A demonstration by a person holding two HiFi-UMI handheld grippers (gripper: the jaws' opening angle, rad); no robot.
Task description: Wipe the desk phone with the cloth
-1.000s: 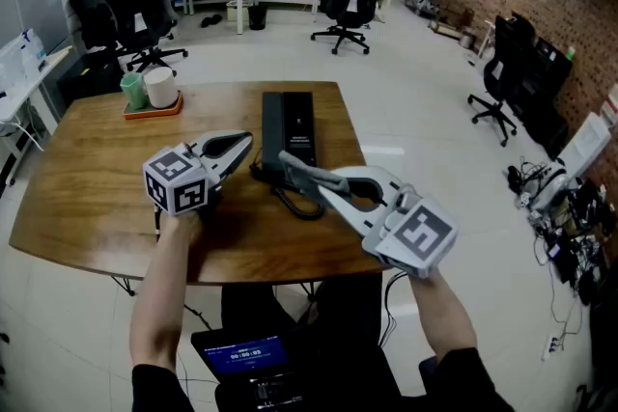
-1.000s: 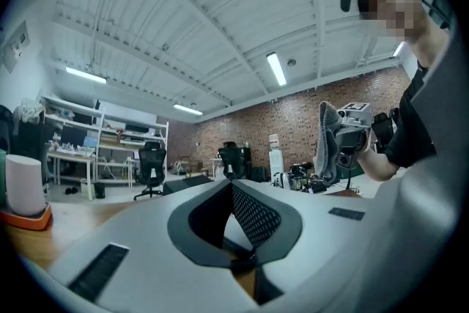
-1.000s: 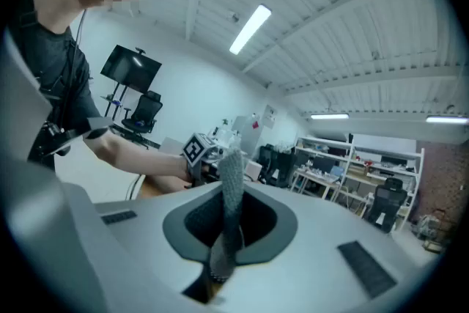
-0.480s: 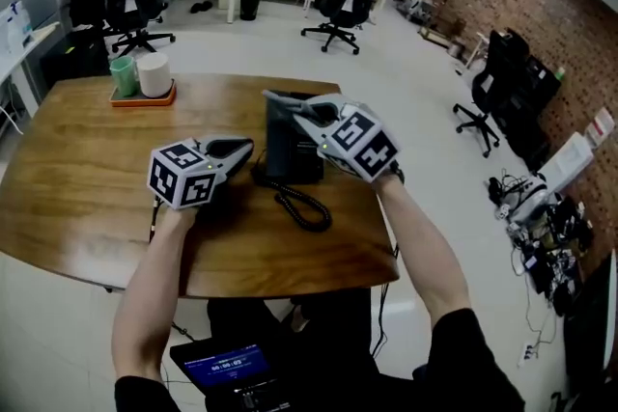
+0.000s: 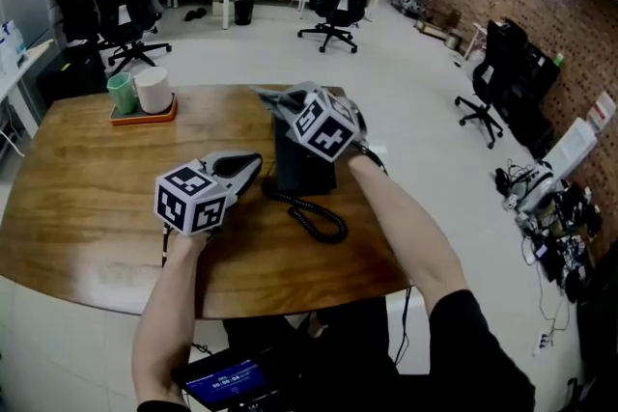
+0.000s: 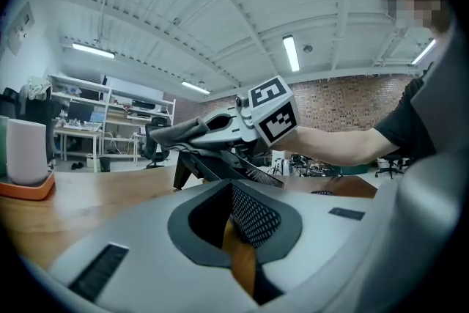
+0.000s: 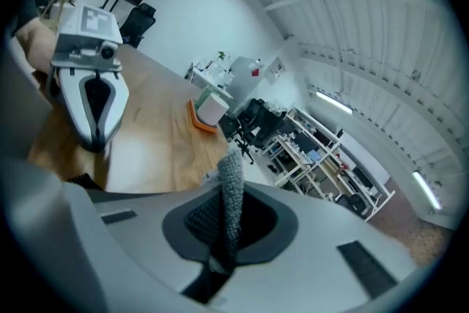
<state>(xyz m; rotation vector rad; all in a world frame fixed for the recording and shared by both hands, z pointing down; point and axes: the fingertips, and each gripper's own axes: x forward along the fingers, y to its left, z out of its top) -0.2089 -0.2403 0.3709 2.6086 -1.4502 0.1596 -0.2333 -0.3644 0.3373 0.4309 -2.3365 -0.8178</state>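
The right gripper (image 5: 288, 103) is clenched on a grey cloth (image 7: 231, 183). A strip of the cloth sticks up between its two jaws, which squeeze it tight. This gripper is over the far end of the black desk phone (image 5: 307, 167), and the cloth hangs out past its tips at the phone's far top edge. The cloth seems to touch that edge, but it is hard to be sure. The phone stands on the wooden worktop (image 5: 87, 198), a bit to the right of the middle, with its far end propped up so that its face slopes. Its curly cord (image 5: 323, 219) lies in a loop on the wood at the near side of the phone. The left gripper (image 5: 249, 161) is low over the worktop, just left of the phone, and its tips point at the phone's near left corner. Its jaws are pressed together and there is nothing between them. In the far left corner of the worktop, well apart from the phone, there is an orange tray (image 5: 145, 114) with a green cup (image 5: 121, 92) and a white cup (image 5: 154, 90) on it, side by side.
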